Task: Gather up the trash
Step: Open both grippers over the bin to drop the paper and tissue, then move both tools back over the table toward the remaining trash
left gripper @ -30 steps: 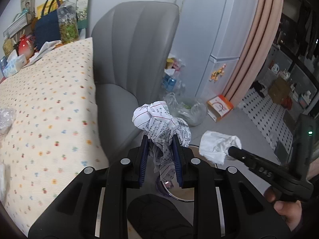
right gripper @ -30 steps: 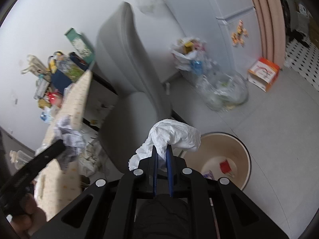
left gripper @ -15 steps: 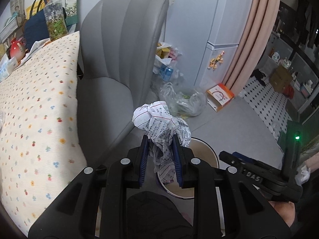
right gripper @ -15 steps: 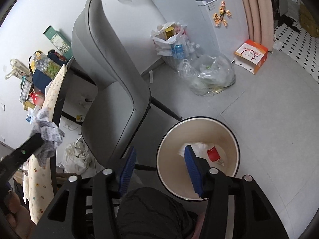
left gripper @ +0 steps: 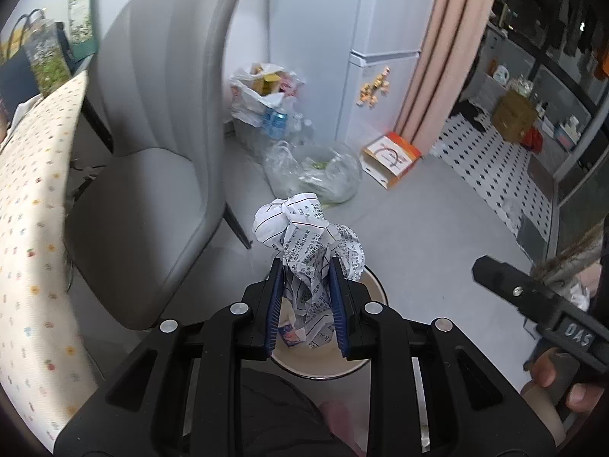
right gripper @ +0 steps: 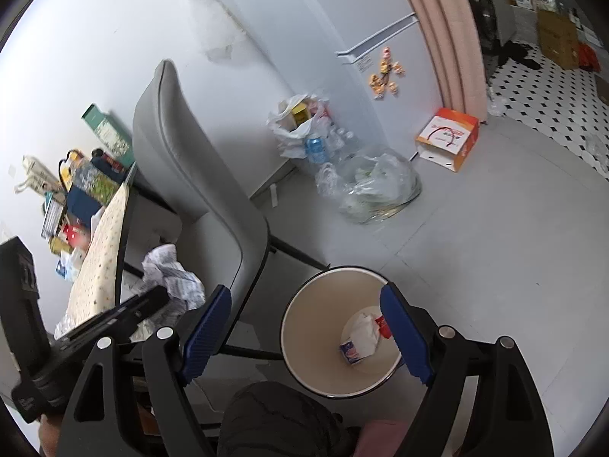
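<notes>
One crumpled printed-paper wad [left gripper: 308, 243] stays for you: left gripper [left gripper: 306, 304] clenches it over the round cream bin [right gripper: 304, 327] at lower centre; right gripper [right gripper: 304, 337] is opening, empty. Release next.

The left gripper [left gripper: 306, 297] was angled downward, its fingers [left gripper: 275, 301] clamped tight. The right gripper [right gripper: 304, 337] was tilted down too, jaws opening, nothing between them.

Two grippers: the left gripper [left gripper: 306, 297] and the right gripper [right gripper: 304, 331]. One crumpled printed paper wad [left gripper: 308, 243], one round waste bin [right gripper: 300, 327], one grey chair [right gripper: 198, 175].

On the floor: one orange-and-white box [right gripper: 447, 139], one clear plastic bag [right gripper: 373, 186], one white bag of rubbish [right gripper: 300, 125].
</notes>
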`<state>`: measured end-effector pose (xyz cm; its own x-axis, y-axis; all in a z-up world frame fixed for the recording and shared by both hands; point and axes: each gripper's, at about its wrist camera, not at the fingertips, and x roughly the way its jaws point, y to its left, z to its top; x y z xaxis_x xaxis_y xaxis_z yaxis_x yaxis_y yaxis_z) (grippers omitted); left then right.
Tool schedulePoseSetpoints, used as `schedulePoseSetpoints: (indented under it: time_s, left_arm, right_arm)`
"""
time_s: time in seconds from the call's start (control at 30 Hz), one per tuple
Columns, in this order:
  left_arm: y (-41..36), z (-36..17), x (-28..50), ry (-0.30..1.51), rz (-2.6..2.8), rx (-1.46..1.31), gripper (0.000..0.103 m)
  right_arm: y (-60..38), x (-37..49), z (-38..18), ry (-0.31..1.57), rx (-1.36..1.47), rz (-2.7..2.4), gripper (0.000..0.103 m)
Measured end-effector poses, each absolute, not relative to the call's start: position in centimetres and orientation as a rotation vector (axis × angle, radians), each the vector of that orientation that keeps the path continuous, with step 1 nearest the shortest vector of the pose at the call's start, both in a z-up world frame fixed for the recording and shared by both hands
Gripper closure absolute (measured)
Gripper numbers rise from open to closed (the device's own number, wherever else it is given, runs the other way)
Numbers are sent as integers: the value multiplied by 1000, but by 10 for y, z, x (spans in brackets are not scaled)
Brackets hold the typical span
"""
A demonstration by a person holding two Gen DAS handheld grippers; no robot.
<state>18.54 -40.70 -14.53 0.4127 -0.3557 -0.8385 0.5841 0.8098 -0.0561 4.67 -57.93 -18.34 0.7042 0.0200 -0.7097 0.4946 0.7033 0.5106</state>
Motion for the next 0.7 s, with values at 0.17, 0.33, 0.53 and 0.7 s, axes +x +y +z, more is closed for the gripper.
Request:
schedulePoseSetpoints:
  time_s: [0.17,0.33,0.53,0.7]
  left_arm:
    - [-427,-153,181,1022,-639,274,64]
    - [-433,-151,174,1013,-680,249,27]
    - [-429,-139,173,984,-666,240,12]
    - [-403,-117,176,950,-632,171,9]
  right_arm:
    - [-601,31,-182,729,787,-332,24]
    - [-613,19,-183,718,803,-354,23]
    - [-613,18,-183,720,804,-352,23]
    - [-597,26,-166,703,759,-331,19]
